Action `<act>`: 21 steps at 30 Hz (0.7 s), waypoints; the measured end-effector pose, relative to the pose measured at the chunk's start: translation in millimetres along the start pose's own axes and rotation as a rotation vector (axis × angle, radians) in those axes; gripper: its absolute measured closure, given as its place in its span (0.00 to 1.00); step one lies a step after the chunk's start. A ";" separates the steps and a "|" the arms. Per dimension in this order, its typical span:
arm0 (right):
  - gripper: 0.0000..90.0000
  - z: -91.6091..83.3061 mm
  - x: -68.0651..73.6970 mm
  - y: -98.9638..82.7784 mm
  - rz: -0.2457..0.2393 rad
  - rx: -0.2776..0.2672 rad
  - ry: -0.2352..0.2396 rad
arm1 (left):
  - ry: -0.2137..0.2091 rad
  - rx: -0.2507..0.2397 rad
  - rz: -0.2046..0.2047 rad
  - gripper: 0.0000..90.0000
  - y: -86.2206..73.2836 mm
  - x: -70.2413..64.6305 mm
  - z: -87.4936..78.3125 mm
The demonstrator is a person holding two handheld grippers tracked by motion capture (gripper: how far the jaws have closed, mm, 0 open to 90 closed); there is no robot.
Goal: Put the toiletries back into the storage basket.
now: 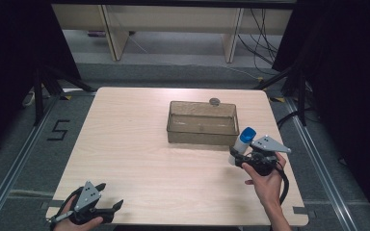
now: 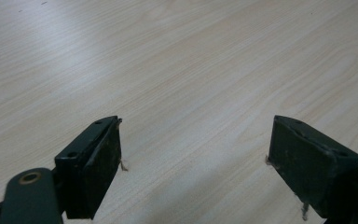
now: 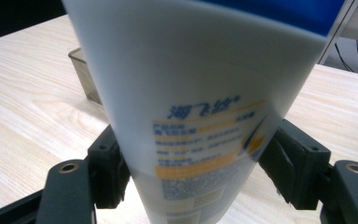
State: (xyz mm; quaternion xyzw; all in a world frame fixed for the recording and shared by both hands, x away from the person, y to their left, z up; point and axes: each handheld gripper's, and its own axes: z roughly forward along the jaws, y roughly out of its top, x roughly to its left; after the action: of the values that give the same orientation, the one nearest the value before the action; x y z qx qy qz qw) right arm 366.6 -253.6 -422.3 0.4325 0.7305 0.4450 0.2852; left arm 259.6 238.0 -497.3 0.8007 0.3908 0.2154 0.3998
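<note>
The right gripper (image 1: 237, 158) was clamped on a white bottle (image 1: 241, 142) with a blue cap (image 1: 247, 133), its two jaws pressing the bottle's lower body from either side. In the right gripper view the bottle (image 3: 200, 93) rose from between the jaws, which bore on it down by the printed label, and it widened toward the blue cap at the top. Its long axis ran up and away from the jaws, tilted rather than plumb, with the cap end leaning toward the clear plastic bin (image 1: 202, 123).

That lean was what counted. The bin sat just ahead of the right gripper and a little to its inner side, and the cap was already close to the bin's near corner. The bin looked empty, its walls standing open at the top. By my judgement the work in hand was to put the bottle into the bin, and the move would be short: carry forward and inward over the near wall, then lower and let go. The tilt meant the cap would cross the rim first, so the base would need lifting clear of the wall behind it.

The left gripper (image 1: 107, 202) lay well apart from all this, near the front edge of the table (image 1: 125, 144), with its jaws spread wide over bare wood and holding nothing. The right hand (image 1: 265, 180) was far nearer the bin, so the job looked to be its alone.
</note>
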 end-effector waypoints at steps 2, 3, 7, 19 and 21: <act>0.35 0.1 -1.9 2.5 -0.007 -0.009 -0.002 | 0.004 0.010 0.009 0.19 -0.1 1.3 -0.4; 0.35 -0.7 -1.9 4.2 0.008 0.000 0.008 | 0.004 0.010 0.008 0.19 0.0 1.3 -0.5; 0.35 -1.9 -3.4 9.7 0.008 -0.007 0.011 | 0.003 0.004 0.002 0.19 0.0 0.6 -0.3; 0.35 0.8 -9.2 22.4 -0.009 -0.017 0.010 | 0.003 -0.009 -0.013 0.19 -0.3 -0.3 0.4; 0.35 0.8 -8.6 23.8 0.026 -0.019 0.018 | 0.000 0.011 0.003 0.19 0.0 1.3 -0.5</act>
State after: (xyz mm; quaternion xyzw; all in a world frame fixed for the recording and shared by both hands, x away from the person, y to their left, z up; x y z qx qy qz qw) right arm 380.2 -255.4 -401.0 0.4351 0.7233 0.4592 0.2769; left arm 260.0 239.3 -496.9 0.8033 0.3909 0.2136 0.3952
